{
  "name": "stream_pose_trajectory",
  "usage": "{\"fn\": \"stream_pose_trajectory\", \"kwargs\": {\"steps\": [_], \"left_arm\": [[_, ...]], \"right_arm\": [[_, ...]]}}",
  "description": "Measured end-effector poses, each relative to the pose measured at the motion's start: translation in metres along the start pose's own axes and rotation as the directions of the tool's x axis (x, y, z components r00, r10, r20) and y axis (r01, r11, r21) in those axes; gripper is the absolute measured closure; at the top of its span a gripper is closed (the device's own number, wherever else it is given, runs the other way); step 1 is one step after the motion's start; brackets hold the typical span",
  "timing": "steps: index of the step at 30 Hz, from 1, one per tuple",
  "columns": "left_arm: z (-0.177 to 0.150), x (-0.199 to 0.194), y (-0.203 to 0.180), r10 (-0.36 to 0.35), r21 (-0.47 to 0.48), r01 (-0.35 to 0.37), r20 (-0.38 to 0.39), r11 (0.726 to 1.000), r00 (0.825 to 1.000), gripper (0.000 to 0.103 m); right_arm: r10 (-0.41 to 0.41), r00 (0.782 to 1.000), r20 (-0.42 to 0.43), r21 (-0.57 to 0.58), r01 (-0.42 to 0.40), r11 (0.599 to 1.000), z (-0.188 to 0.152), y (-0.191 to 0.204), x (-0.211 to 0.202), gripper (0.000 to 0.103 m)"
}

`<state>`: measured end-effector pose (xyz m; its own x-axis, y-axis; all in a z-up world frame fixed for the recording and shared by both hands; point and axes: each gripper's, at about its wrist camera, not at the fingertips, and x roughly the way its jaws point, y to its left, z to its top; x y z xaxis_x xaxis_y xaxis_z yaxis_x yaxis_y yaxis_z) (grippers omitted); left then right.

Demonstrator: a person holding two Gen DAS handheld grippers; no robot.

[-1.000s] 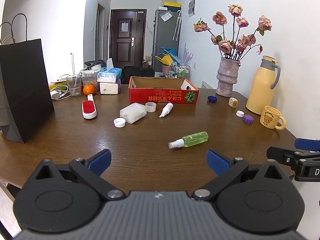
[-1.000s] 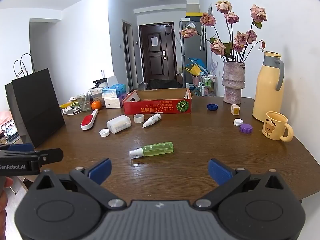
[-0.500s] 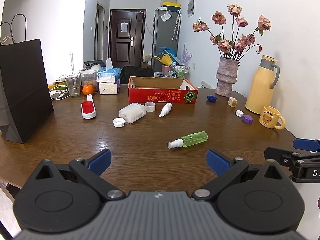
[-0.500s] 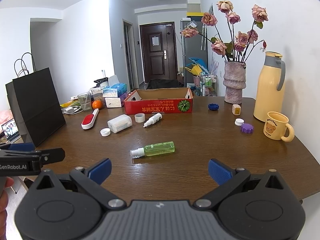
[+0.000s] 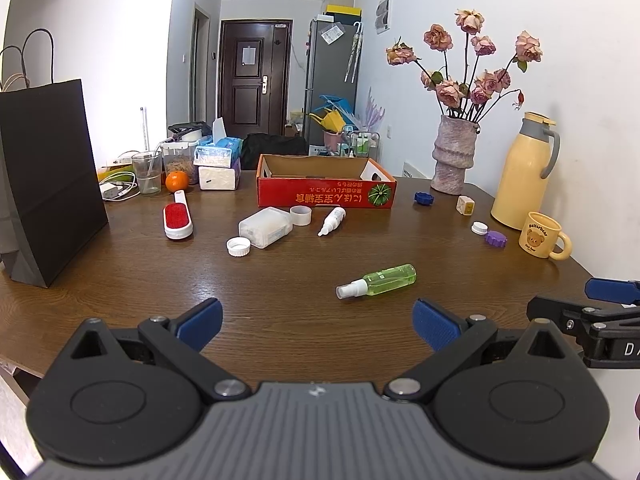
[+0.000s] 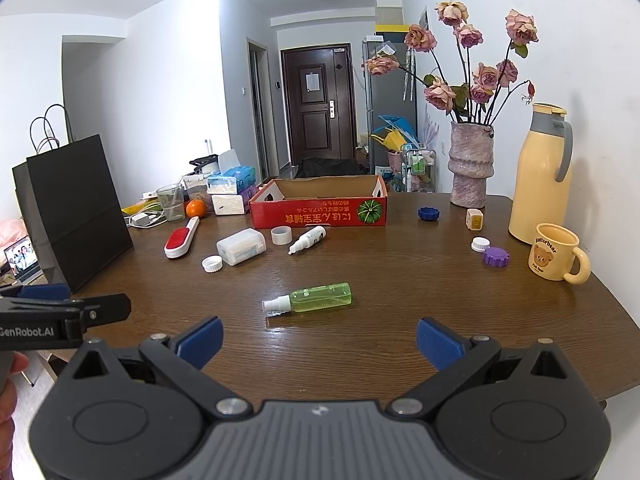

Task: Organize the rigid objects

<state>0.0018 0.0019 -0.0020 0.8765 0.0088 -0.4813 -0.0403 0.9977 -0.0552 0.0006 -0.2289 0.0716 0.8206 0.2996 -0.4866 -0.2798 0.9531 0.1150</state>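
The brown wooden counter (image 5: 280, 292) carries everything and fills most of both views. At its far left stands a black paper bag (image 5: 48, 184), upright, the biggest thing on it. Toward the back sits the red cardboard box (image 6: 320, 206), open-topped, with nothing that I can see inside. To the right are the pale yellow thermos (image 6: 538, 176) and, beside it toward the box, the vase of dried roses (image 6: 470, 168). A yellow bear mug (image 6: 554, 256) stands in front of the thermos.

My left fingers (image 5: 316, 322) are spread wide with nothing between them, held low above the near edge of the counter. My right fingers (image 6: 318, 338) are likewise parted and empty, beside the left ones.

The green spray bottle (image 6: 316, 298) lies on its side just ahead of both pairs of fingers, white nozzle pointing left. Farther back, in front of the box, a white rectangular bottle (image 5: 265, 226) lies flat with a white cap (image 5: 239, 247) near it, a white ring (image 5: 300, 215) touching or almost touching it, and a small white dropper bottle (image 5: 331, 220) on its side. A red-and-white lint brush (image 5: 177, 218) rests to the left. On the right lie a blue cap (image 6: 428, 213), a small cream cube (image 6: 474, 219), another white cap (image 6: 480, 244) and a purple cap (image 6: 495, 257).
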Motion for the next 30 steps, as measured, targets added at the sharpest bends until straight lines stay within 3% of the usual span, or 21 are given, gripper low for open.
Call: {"fn": "stream_pose_trajectory", "kwargs": {"steps": [30], "left_arm": [[0.0008, -0.0013, -0.0002, 0.001, 0.001, -0.001, 0.002, 1.0, 1.0, 0.0]], "right_arm": [[0.001, 1.0, 0.001, -0.004, -0.001, 1.0, 0.0023, 0.0027, 0.0013, 0.0]]}}
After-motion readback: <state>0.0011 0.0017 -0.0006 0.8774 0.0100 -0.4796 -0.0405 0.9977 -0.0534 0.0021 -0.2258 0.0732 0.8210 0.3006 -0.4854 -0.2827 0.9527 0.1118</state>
